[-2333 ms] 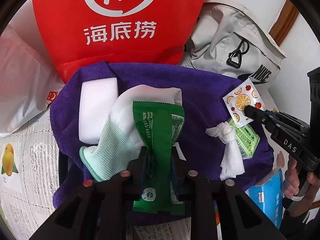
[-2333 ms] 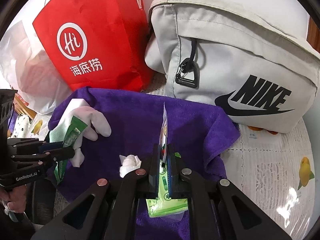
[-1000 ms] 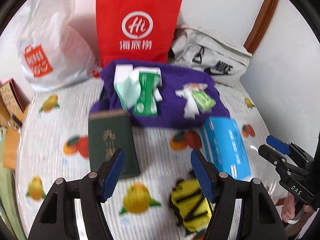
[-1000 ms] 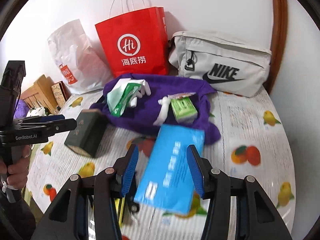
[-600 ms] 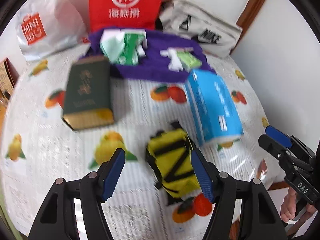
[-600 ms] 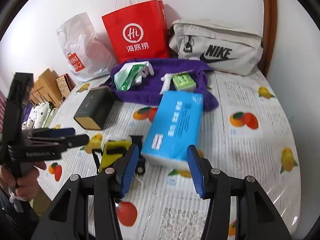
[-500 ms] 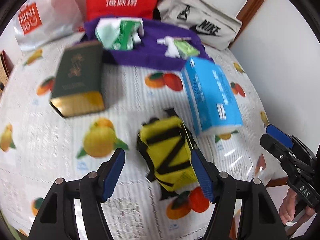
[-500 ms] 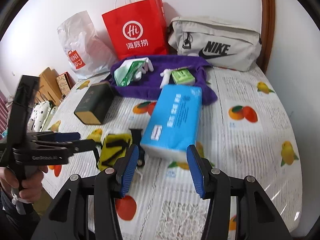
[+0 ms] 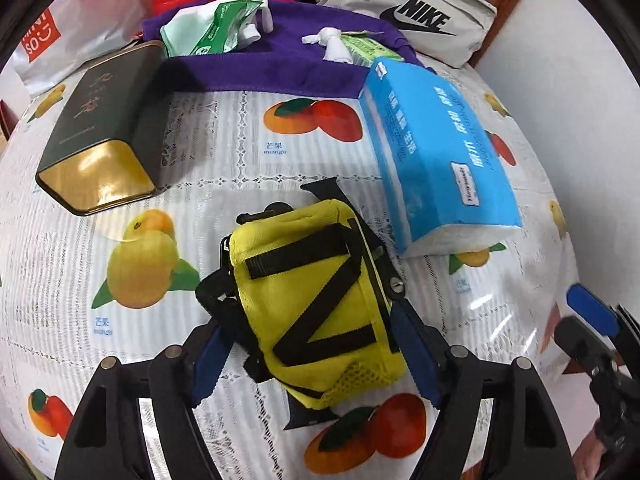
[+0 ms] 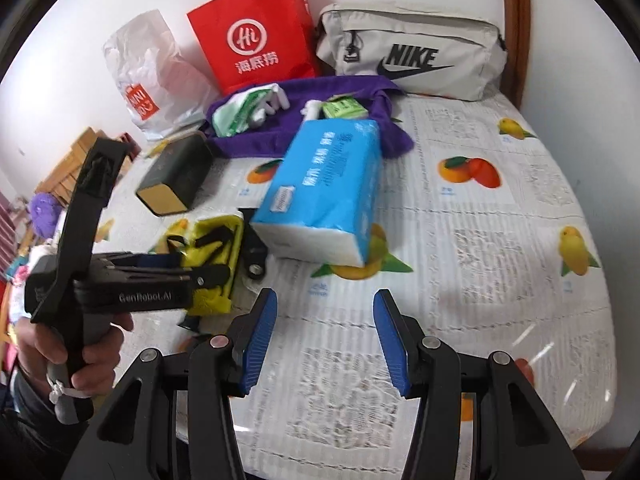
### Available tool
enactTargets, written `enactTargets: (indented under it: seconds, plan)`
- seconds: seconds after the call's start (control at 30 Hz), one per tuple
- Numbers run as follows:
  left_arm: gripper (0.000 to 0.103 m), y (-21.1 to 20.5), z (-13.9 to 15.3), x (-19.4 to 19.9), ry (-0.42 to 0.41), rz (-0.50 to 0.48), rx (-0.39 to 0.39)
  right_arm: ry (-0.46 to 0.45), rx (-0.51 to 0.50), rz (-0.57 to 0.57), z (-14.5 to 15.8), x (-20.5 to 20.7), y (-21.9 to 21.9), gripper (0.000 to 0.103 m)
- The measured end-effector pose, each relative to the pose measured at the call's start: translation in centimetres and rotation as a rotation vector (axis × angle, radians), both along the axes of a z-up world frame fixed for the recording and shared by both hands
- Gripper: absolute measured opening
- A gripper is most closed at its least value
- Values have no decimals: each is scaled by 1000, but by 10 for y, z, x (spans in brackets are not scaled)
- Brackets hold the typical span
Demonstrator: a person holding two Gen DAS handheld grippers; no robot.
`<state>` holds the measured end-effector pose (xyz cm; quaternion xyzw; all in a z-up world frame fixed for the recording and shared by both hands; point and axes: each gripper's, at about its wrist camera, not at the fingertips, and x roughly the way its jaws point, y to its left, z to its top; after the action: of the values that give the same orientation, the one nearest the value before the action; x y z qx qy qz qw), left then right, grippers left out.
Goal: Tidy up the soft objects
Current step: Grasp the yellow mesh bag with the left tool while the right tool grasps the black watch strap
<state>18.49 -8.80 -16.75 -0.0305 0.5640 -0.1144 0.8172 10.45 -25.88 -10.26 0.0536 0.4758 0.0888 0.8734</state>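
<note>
One yellow pouch lay on the fruit-print surface, and the left claw straddled it — jaws opening, a blue pad on each side of the pouch, neither clearly pressing it. The right claw hung over bare cloth with its jaws apart and nothing between them.

One blue tissue pack lay just beside the pouch, on its right in the left view. One dark tin with a gold end lay well to the left. Behind them one purple towel was spread out, carrying two small heaps: one green-and-white bundle at its left, and one knotted white cloth with a green packet touching it at the right.

Three bags stood against the wall — one red, one white plastic, one grey. One hand gripped the left claw's handle.
</note>
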Motion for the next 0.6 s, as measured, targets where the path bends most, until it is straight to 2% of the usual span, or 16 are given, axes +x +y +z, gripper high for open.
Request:
enactTargets:
  seconds: [0.1, 0.17, 0.27, 0.33, 0.43, 0.6]
  plan:
    - [78, -5, -6, 4, 18, 5, 2, 9, -10, 2, -4, -1, -2, 50]
    - [79, -10, -8, 4, 6, 7, 33, 15, -2, 1, -7, -1, -3, 50]
    - [79, -18, -9, 5, -10, -1, 80, 22, 1, 2, -10, -2, -4, 50]
    - [77, -19, -8, 5, -17, 0, 83, 26, 0, 4, -11, -2, -2, 50]
    - [67, -15, -2, 1, -27, -20, 54, 29, -7, 12, -11, -4, 3, 50]
    - [66, 4, 22, -15, -54, -39, -41, 28, -12, 28, -12, -8, 11, 50]
